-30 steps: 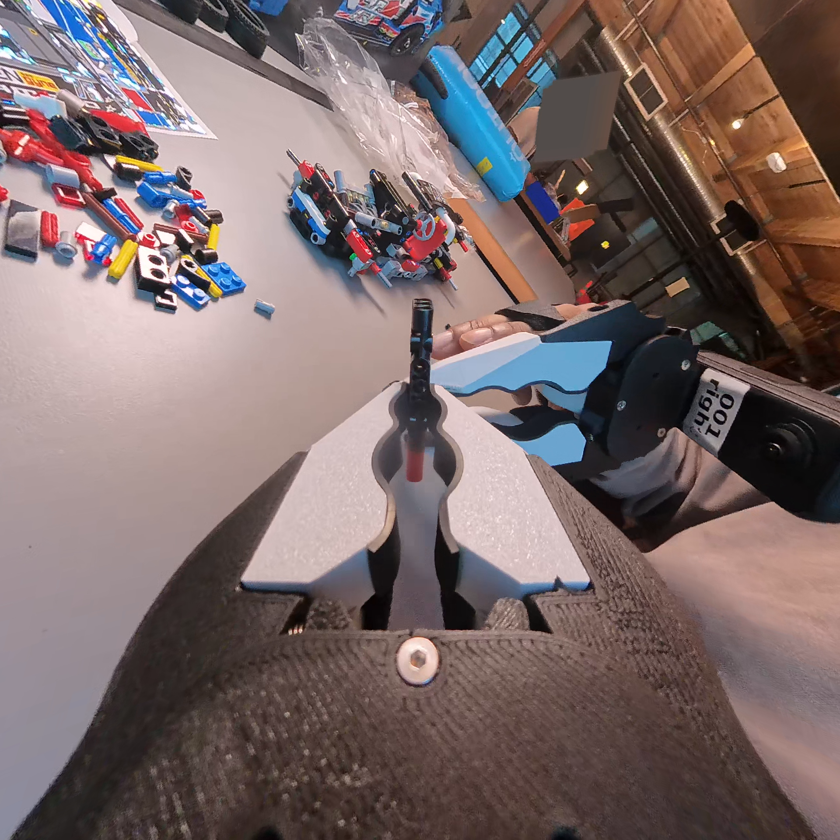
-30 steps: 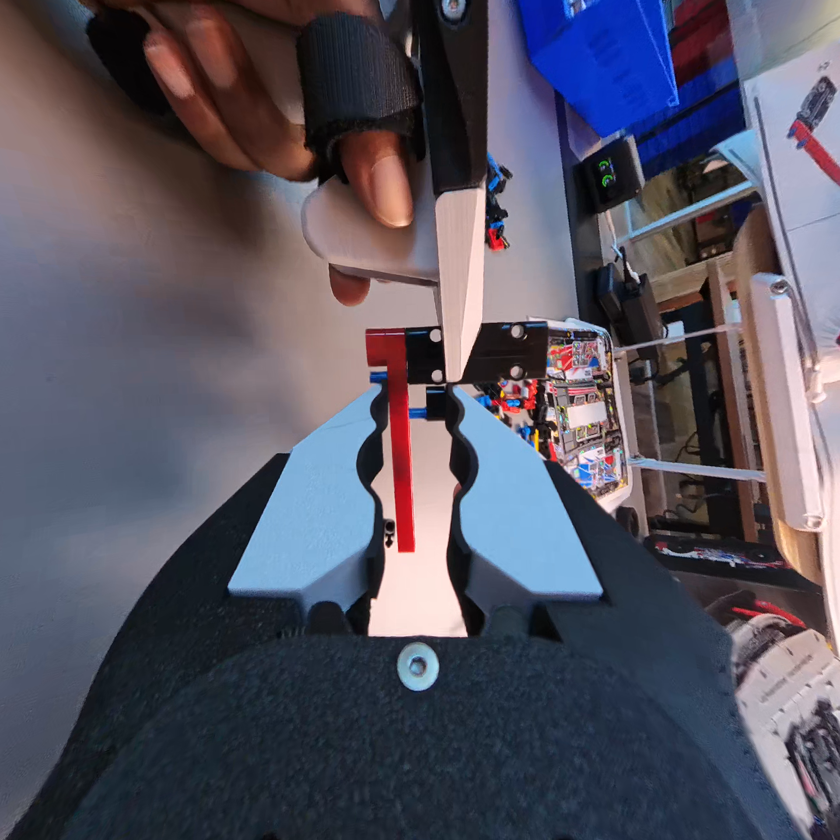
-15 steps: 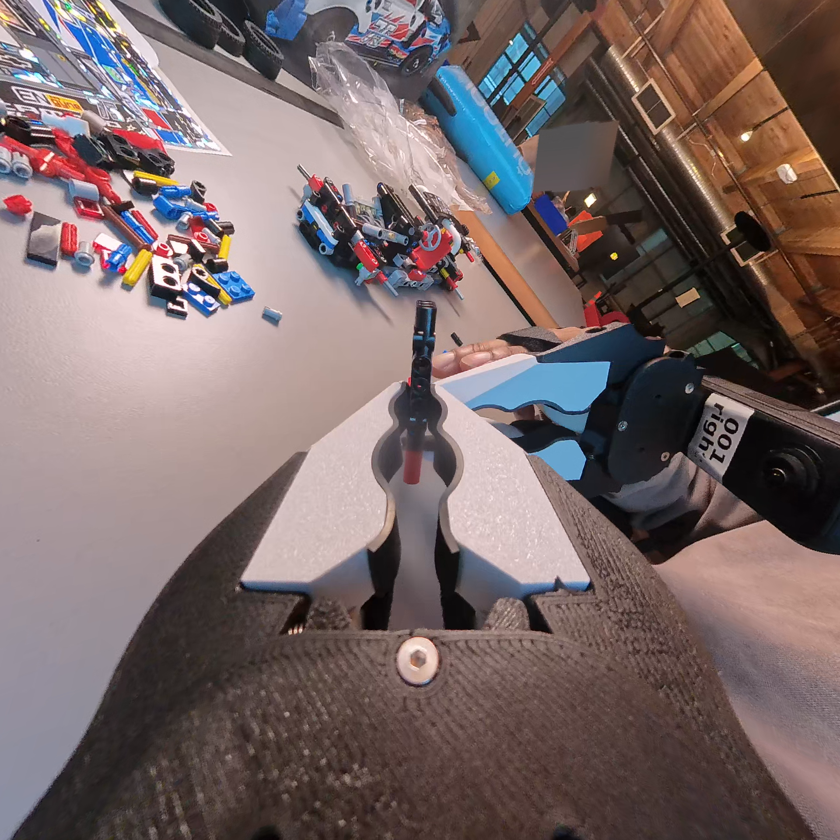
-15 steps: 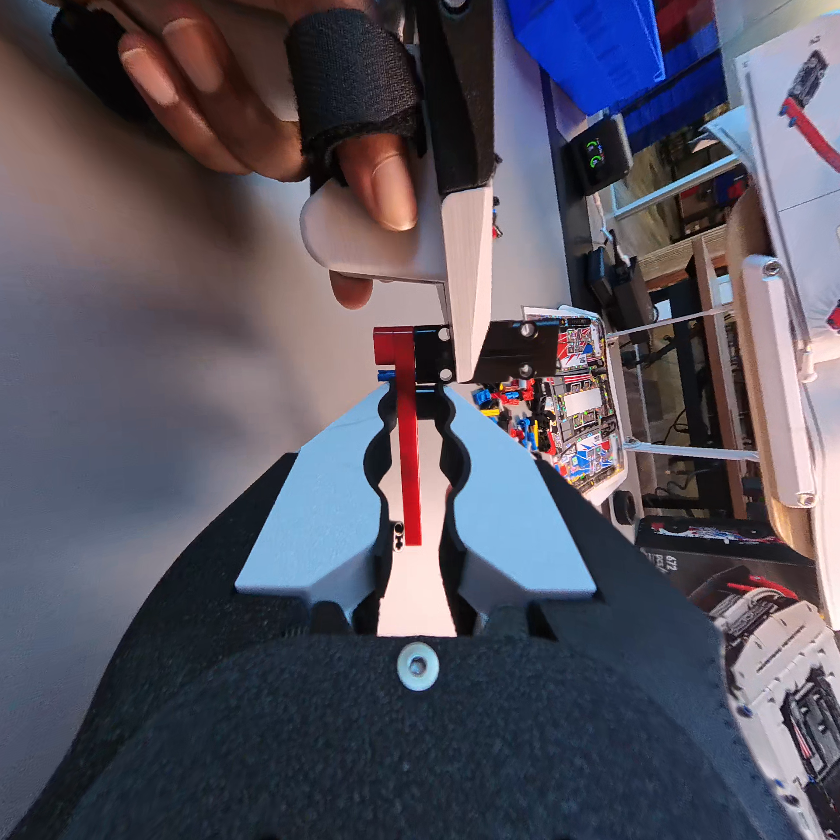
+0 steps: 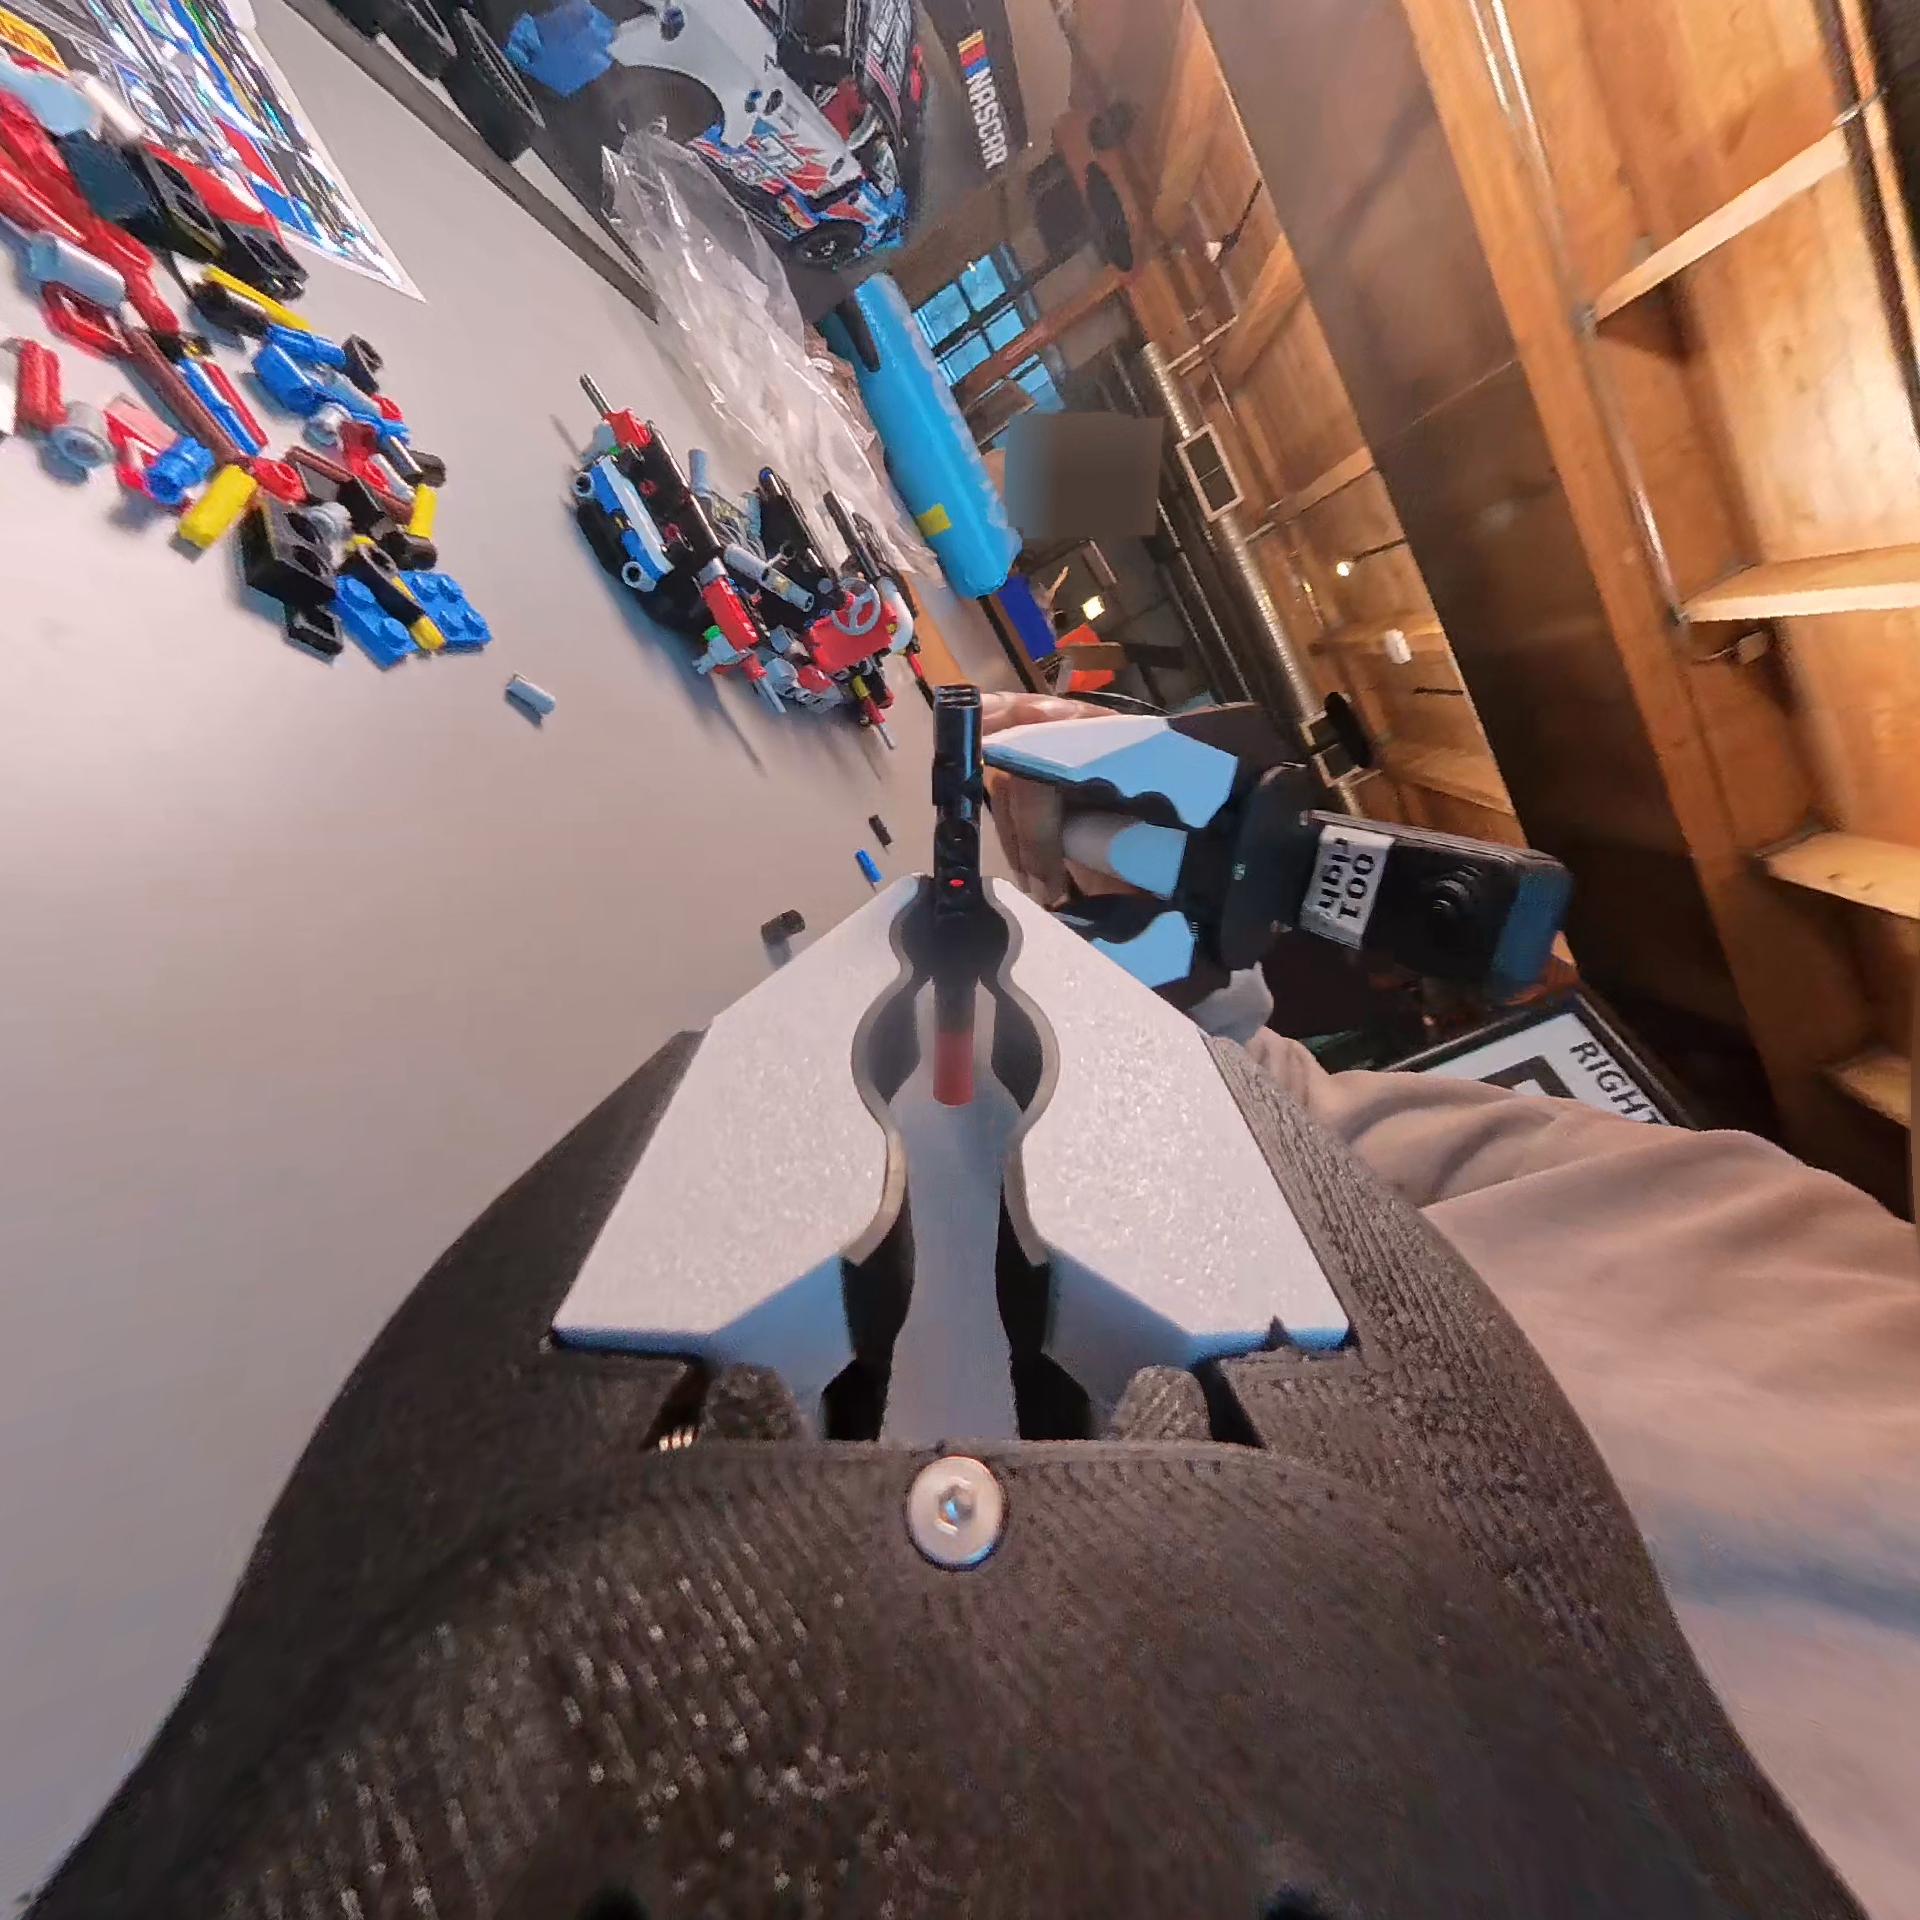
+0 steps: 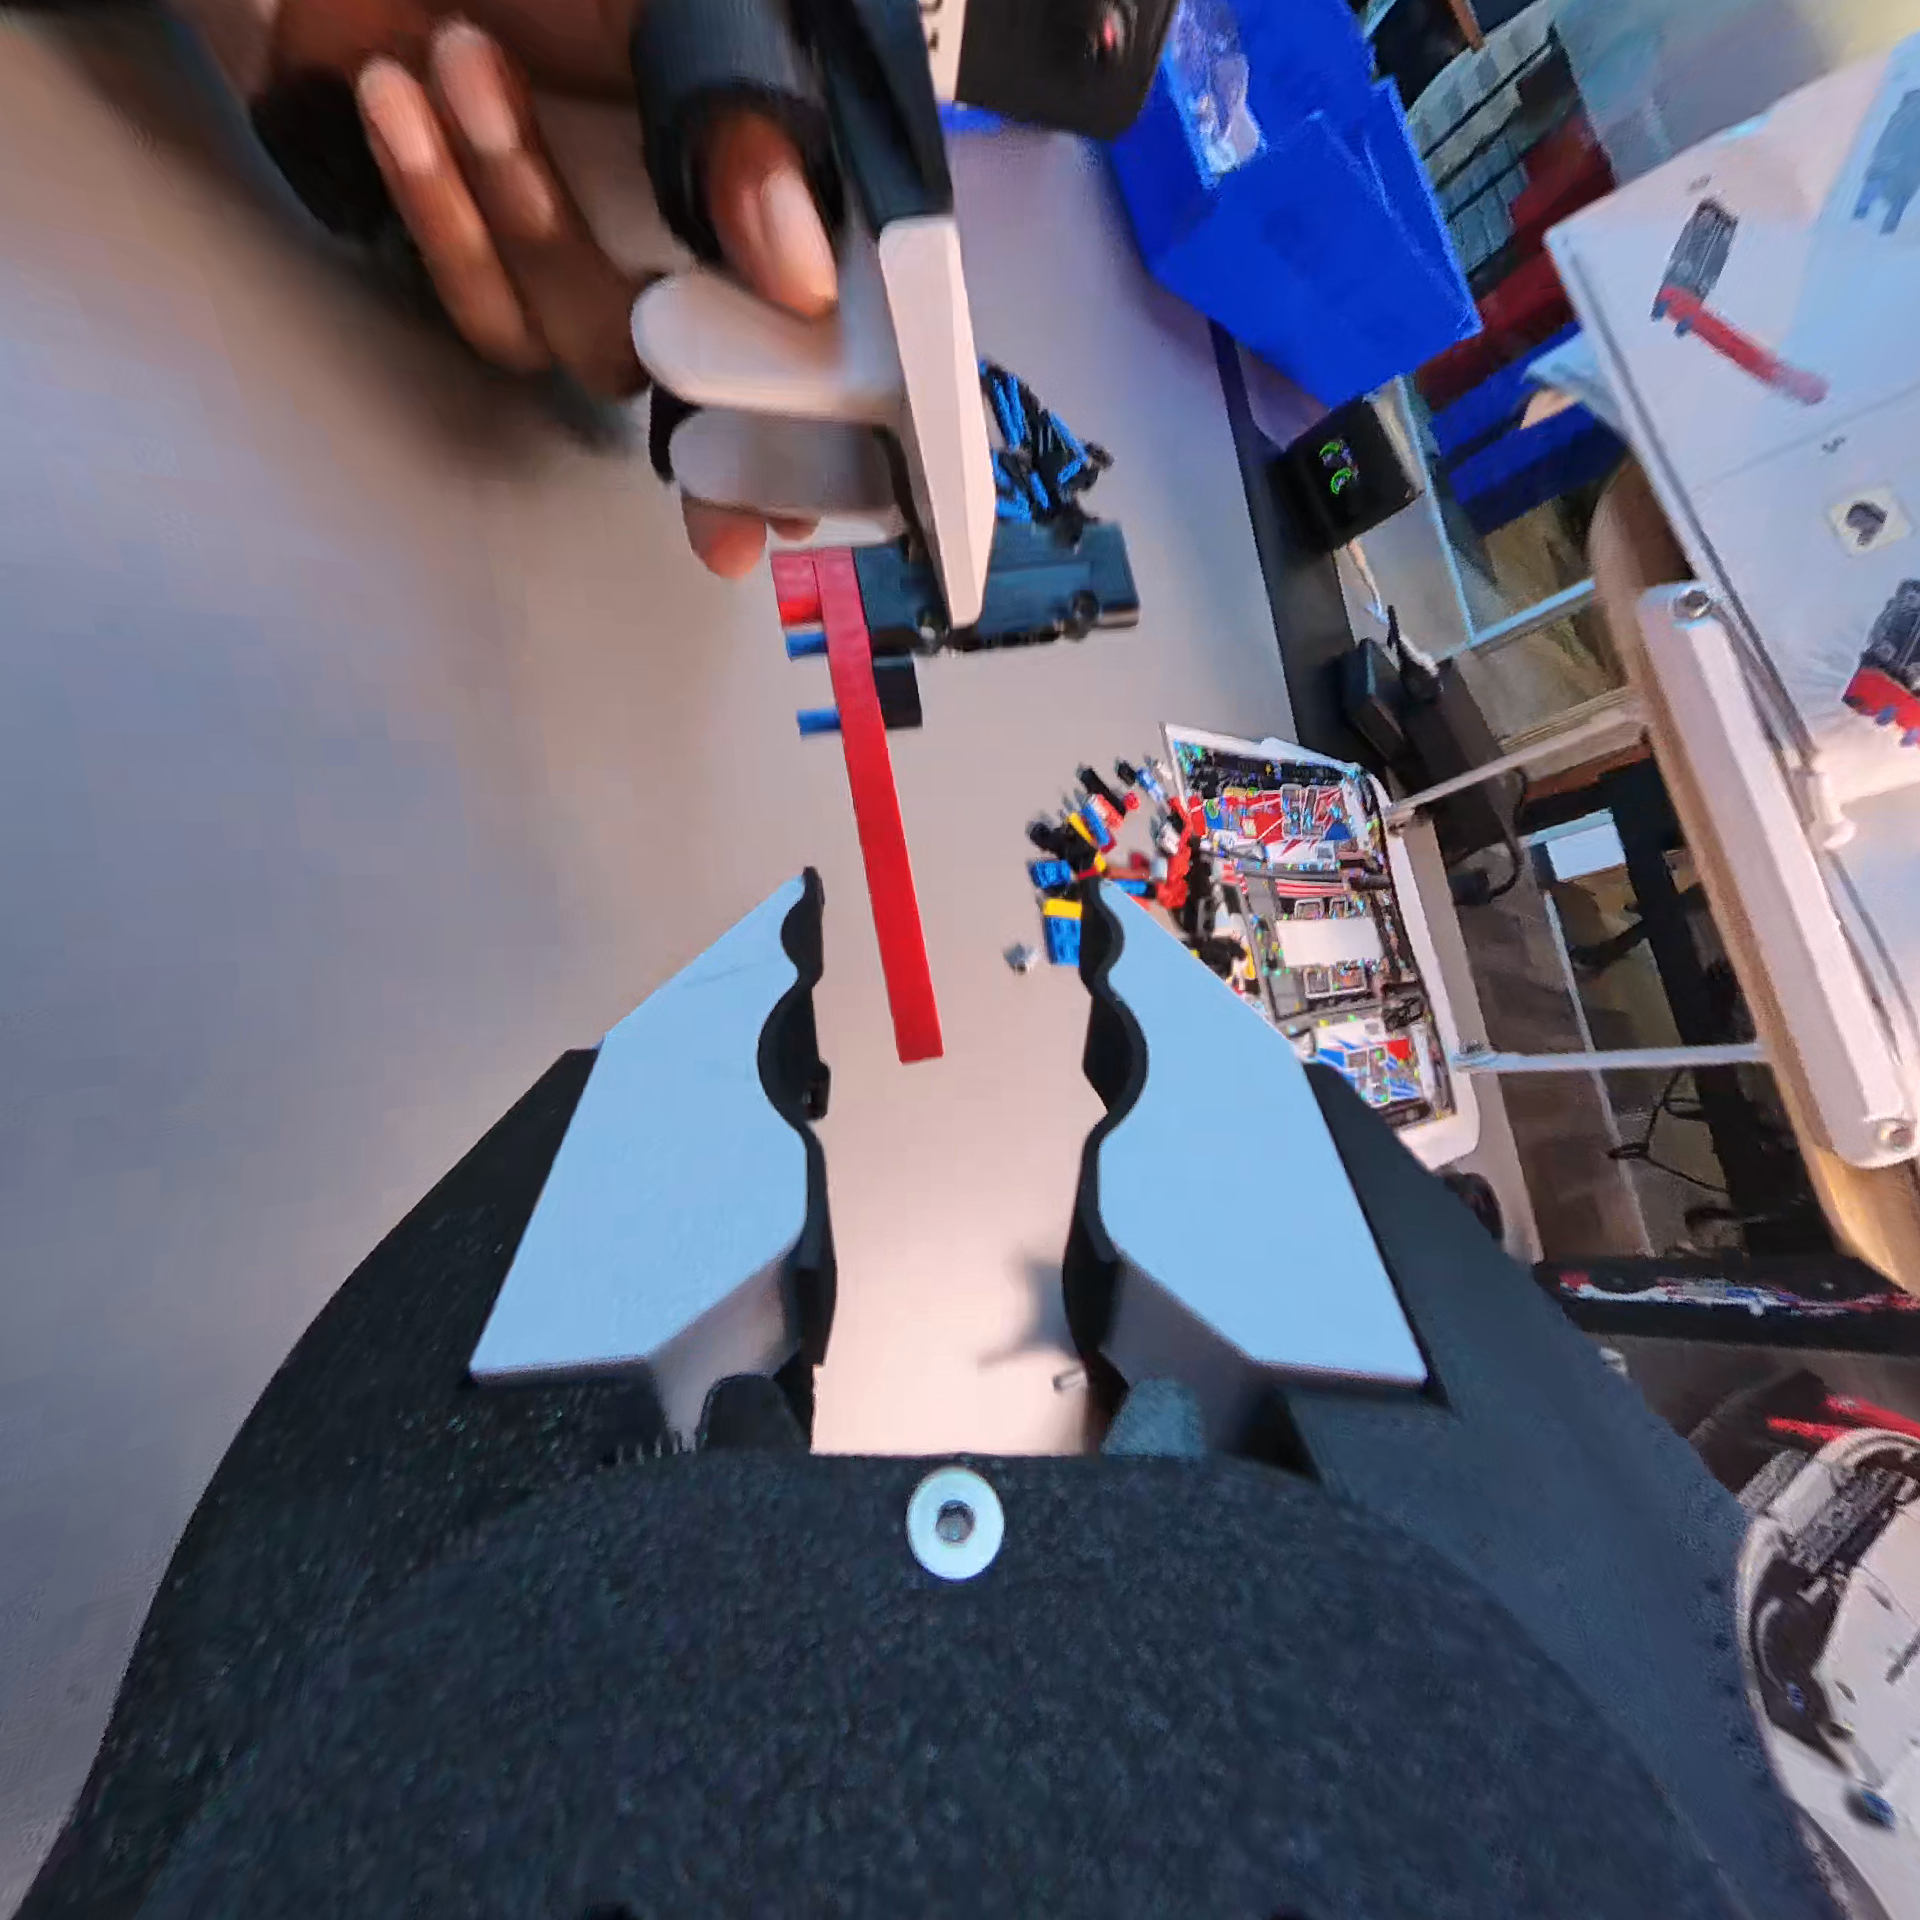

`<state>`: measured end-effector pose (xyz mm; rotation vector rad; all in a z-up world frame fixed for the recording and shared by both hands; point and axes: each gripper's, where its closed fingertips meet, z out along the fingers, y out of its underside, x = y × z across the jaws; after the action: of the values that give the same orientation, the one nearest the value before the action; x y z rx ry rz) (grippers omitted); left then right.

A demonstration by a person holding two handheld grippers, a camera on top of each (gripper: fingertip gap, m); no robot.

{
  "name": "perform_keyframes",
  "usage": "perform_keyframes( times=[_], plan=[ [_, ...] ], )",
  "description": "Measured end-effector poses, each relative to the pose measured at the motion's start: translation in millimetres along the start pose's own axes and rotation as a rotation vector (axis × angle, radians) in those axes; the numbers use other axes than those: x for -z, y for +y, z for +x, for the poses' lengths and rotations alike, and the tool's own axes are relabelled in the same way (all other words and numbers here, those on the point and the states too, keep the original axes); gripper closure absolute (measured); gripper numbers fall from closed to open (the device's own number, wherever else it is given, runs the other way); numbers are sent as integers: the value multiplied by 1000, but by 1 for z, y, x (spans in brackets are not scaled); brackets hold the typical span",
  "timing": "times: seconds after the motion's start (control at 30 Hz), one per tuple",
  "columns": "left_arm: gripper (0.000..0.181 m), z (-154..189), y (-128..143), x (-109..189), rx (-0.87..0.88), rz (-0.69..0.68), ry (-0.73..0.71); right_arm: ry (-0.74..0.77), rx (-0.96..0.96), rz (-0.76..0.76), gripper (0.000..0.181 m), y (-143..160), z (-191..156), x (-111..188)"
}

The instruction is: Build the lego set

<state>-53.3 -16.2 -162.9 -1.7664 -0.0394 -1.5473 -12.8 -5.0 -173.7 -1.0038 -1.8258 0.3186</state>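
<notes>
My left gripper is shut on a small lego assembly: a black beam with a long red beam and blue pins. In the right wrist view the left gripper clamps the black beam from above, and the red beam hangs down into the gap between my right gripper's fingers without touching them. My right gripper is open and empty. It also shows in the left wrist view, just right of the assembly, held by a hand.
On the grey table lie a pile of loose pieces, a partly built car chassis, a sticker sheet and clear bags. A few tiny pins lie near the grippers. A blue bin and booklet sit beyond. Some 5 centimeters of space lies between my two pairs of fingers.
My right gripper has opened, let go of the red beam and drawn back from it. My left gripper stays shut on the assembly and has shifted a little over the table.
</notes>
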Motion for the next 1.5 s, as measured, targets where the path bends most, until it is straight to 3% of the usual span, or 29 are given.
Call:
perform_keyframes(
  times=[0.27, 0.37, 0.53, 0.67, 0.8, 1.5],
  plan=[
    [176, 0, 7, -4, 55, -15, 28, -78, -18, 65, 161, -12, -17, -3],
    [176, 2, 11, -7, -13, -43, 2, -194, -232, 96, 158, -24, -22, -3],
    [176, 35, 22, -15, -418, -117, 42, -407, -535, 162, 149, -27, -18, 4],
    [176, 65, 32, -16, -770, -105, 103, -543, -616, 287, 163, -48, -26, 20],
    [176, 72, 35, -15, -872, -88, 113, -532, -584, 322, 176, -57, -30, 25],
    [176, 94, 38, -8, -1101, -35, 151, -418, -481, 317, 176, -76, -25, 35]
  ],
)
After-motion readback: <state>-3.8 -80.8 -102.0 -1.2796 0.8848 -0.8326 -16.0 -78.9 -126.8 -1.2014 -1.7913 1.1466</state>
